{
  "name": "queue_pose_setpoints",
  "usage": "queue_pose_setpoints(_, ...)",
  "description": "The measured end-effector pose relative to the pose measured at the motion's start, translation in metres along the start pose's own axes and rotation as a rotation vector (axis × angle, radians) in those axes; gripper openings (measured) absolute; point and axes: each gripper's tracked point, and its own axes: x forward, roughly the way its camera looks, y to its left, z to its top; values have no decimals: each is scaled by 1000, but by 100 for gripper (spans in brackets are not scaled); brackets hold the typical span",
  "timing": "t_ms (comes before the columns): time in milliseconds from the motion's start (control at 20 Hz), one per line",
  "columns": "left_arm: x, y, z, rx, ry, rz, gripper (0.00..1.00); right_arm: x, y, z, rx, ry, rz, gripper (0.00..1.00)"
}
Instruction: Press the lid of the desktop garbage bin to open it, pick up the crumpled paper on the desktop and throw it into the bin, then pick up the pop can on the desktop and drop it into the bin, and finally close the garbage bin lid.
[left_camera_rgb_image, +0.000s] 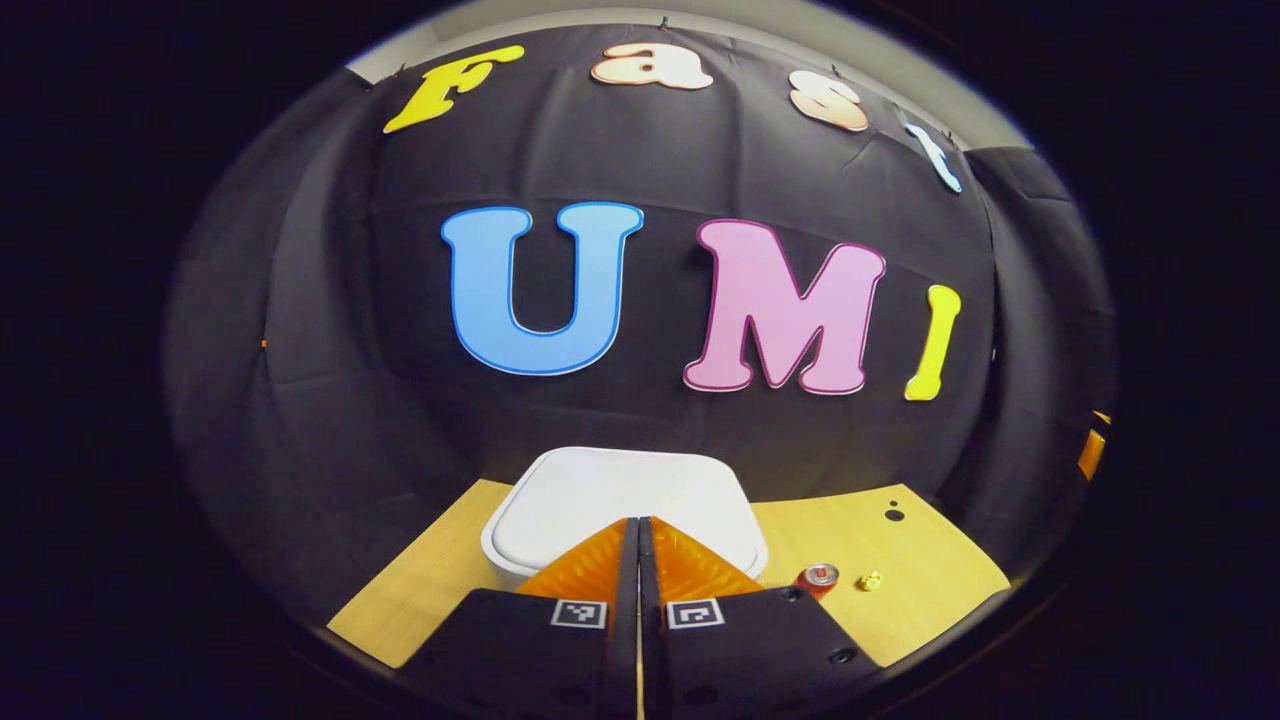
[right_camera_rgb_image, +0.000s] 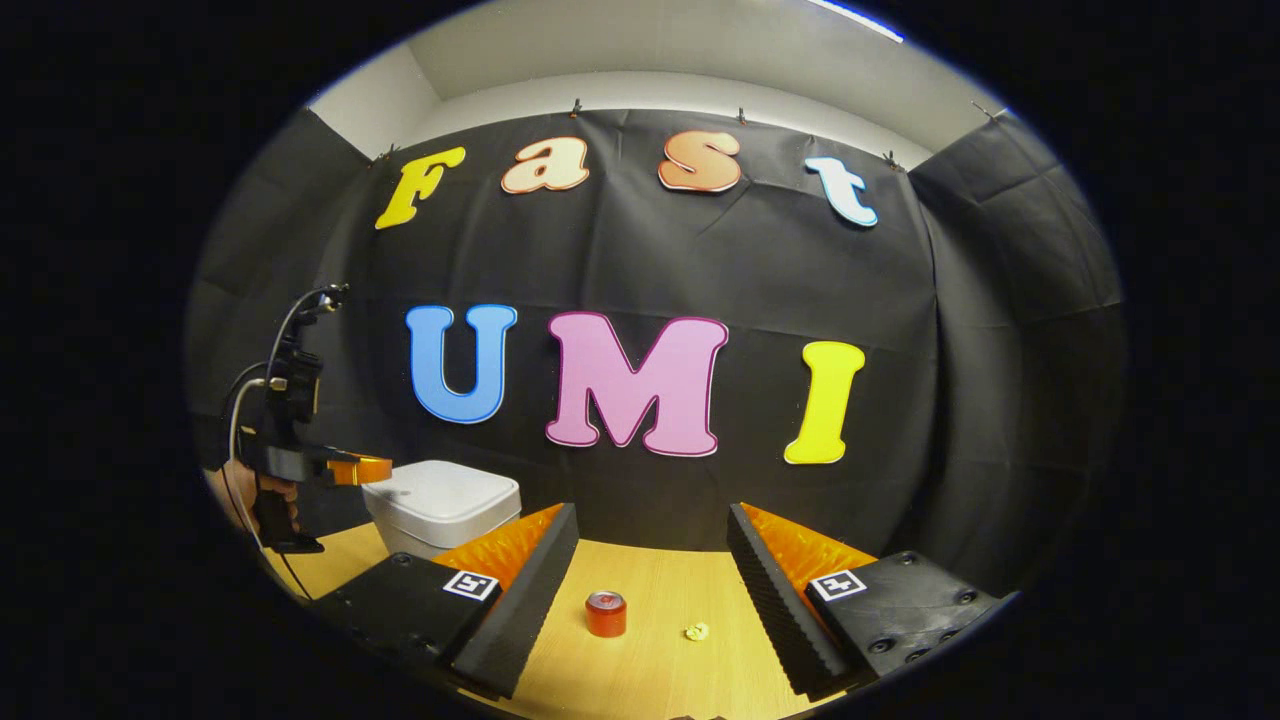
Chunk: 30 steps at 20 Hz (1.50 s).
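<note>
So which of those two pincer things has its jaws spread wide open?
The right gripper: its jaws stand wide apart, framing the red pop can and the crumpled paper. The left gripper has its jaws pressed together, hovering above the white bin's lid.

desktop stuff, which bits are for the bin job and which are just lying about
For the job:
white square lidded garbage bin, lid down
red pop can, upright
small yellow crumpled paper
left gripper
right gripper

Lying about:
light wooden desktop with small black hole

Crumpled paper (right_camera_rgb_image: 696, 631) tiny, shape unclear
</note>
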Motion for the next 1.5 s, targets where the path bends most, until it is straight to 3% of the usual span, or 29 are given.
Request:
queue_pose_setpoints(200,29,-1,-23,-36,87,-24,6,14,-17,-15,-5,23,7,97)
queue_pose_setpoints(550,48,-9,-26,-40,107,-86,7,31,-43,-32,40,37,34,96)
queue_pose_setpoints(700,46,-8,-32,80,103,-68,7,28,-55,-43,24,53,20,97)
queue_pose_setpoints(850,41,-17,-17,168,54,-66,6,21,-69,-43,23,62,-39,96)
queue_pose_setpoints(950,36,-23,-14,160,44,-63,6,14,-73,-40,35,59,-69,97)
queue_pose_setpoints(1150,13,-30,33,133,-107,-44,6,-3,-75,-27,4,48,-116,97)
queue_pose_setpoints(1500,-66,-58,99,77,-320,-92,5,-33,-64,-9,-21,24,-165,96)
